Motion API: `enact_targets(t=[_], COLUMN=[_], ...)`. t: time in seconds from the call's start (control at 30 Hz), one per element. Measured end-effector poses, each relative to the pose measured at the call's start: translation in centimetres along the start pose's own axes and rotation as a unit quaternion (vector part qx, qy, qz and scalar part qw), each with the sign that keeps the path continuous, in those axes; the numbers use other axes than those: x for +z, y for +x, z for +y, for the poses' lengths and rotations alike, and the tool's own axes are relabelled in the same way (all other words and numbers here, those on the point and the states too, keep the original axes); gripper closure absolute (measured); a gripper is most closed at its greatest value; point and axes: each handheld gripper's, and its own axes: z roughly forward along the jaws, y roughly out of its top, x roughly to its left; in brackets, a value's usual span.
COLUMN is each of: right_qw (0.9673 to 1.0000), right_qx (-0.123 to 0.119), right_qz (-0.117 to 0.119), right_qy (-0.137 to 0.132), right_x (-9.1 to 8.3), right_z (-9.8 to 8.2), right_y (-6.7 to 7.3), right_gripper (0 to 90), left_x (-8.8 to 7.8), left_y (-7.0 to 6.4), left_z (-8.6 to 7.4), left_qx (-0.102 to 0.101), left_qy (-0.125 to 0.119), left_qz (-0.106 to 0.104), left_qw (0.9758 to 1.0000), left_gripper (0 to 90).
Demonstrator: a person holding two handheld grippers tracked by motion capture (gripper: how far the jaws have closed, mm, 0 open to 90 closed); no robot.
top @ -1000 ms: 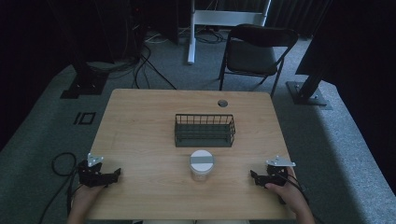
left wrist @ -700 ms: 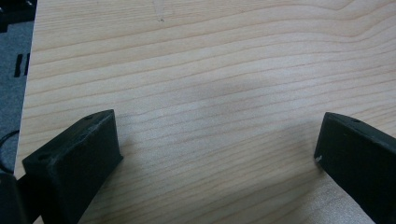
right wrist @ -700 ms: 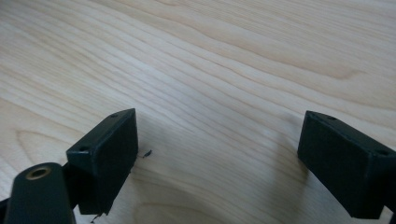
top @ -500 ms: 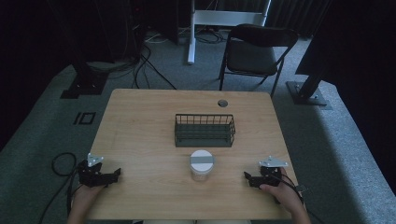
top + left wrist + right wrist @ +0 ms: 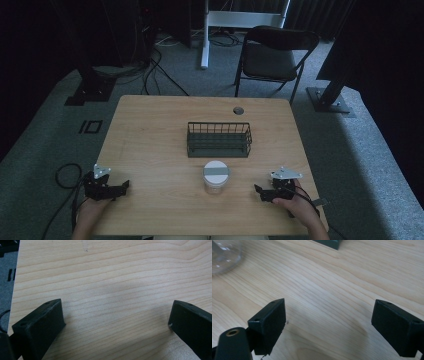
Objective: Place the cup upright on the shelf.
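A clear jar with a white lid (image 5: pixel 216 176) stands upright near the front middle of the wooden table (image 5: pixel 150 130). Just behind it sits a dark wire basket (image 5: pixel 219 139). My left gripper (image 5: pixel 117 189) rests at the front left of the table, open, with only bare wood (image 5: pixel 112 302) between its jaws. My right gripper (image 5: pixel 261 192) is at the front right, open and pointing left toward the jar, a short way from it. In the right gripper view the jar's glass base (image 5: pixel 224 255) shows at the top left and a corner of the basket (image 5: pixel 329 243) at the top.
A small round grommet hole (image 5: pixel 238 110) lies near the table's far edge. A folding chair (image 5: pixel 272 55) stands behind the table, with cables and stand bases on the carpet around it. A cable (image 5: pixel 65 172) loops off the table's left edge.
My right gripper has slid left along the front of the table, closer to the jar. The left gripper, jar and basket have stayed put.
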Motion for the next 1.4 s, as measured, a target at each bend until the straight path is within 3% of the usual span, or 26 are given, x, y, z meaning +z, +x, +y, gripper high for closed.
enact_targets(t=[0.3, 0.47, 0.73, 1.17, 1.4], right_qw=[0.9994, 0.9978, 0.9951, 0.987, 0.984], right_qx=[-0.019, -0.039, -0.052, -0.085, -0.09], right_qz=[0.027, 0.052, 0.08, 0.131, 0.147], right_qy=[-0.007, -0.016, -0.024, -0.037, -0.045], right_x=[0.3, 0.3, 0.8, 1.9, 2.4], right_z=[0.8, 1.3, 2.0, 3.4, 3.9], right_y=[1.6, 2.6, 4.0, 6.8, 7.8], right_gripper=[13.4, 13.4, 13.4, 13.4, 13.8], left_x=[0.0, 0.0, 0.0, 0.0, 0.0], left_y=[0.0, 0.0, 0.0, 0.0, 0.0], left_z=[0.0, 0.0, 0.0, 0.0, 0.0], left_qx=[0.002, 0.002, 0.001, 0.002, 0.002], left_qy=[0.0, 0.0, -0.001, -0.001, -0.001], left_qz=[-0.002, -0.002, -0.002, -0.002, -0.002], left_qw=[1.0, 1.0, 1.0, 1.0, 1.0], left_gripper=[0.3, 0.2, 0.3, 0.2, 0.2])
